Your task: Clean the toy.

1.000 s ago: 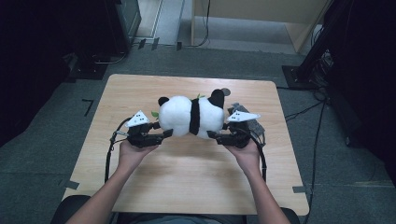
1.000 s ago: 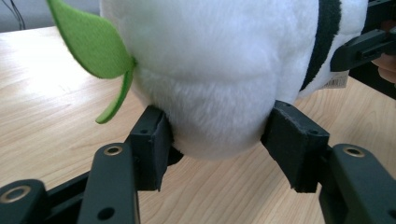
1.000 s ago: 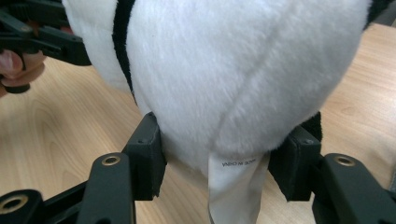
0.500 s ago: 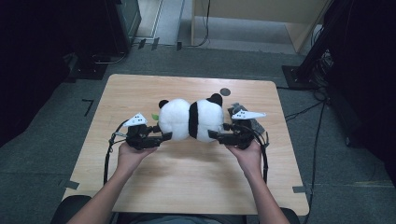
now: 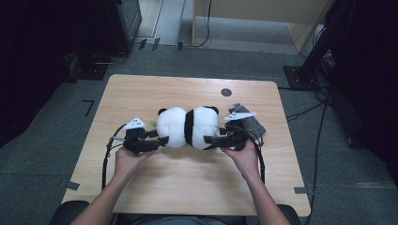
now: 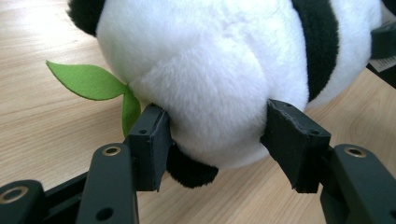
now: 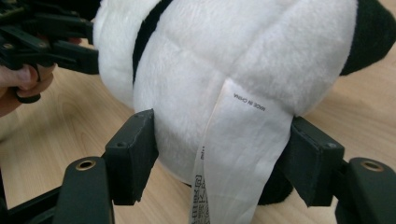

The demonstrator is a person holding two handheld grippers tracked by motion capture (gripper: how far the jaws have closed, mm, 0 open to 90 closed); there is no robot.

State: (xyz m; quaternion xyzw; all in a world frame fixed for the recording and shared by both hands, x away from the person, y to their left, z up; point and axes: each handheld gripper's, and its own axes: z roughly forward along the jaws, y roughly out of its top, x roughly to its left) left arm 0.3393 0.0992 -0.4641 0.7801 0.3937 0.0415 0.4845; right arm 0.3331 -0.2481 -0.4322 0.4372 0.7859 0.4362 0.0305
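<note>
Panda (image 5: pixel 187 126) lying mid-table (image 5: pixel 141 187). Left gripper (image 5: pixel 162 139) clamps its left end; right gripper (image 5: pixel 210 139), jaws just opening, brackets its right end and tag (image 7: pixel 238 154).

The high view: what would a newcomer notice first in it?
A black-and-white panda plush lies mid-table on the wooden table, flanked by both tongs. The left tongs pinch one end beside a green felt leaf. The right tongs, just opening, straddle the other end around a white label.
</note>
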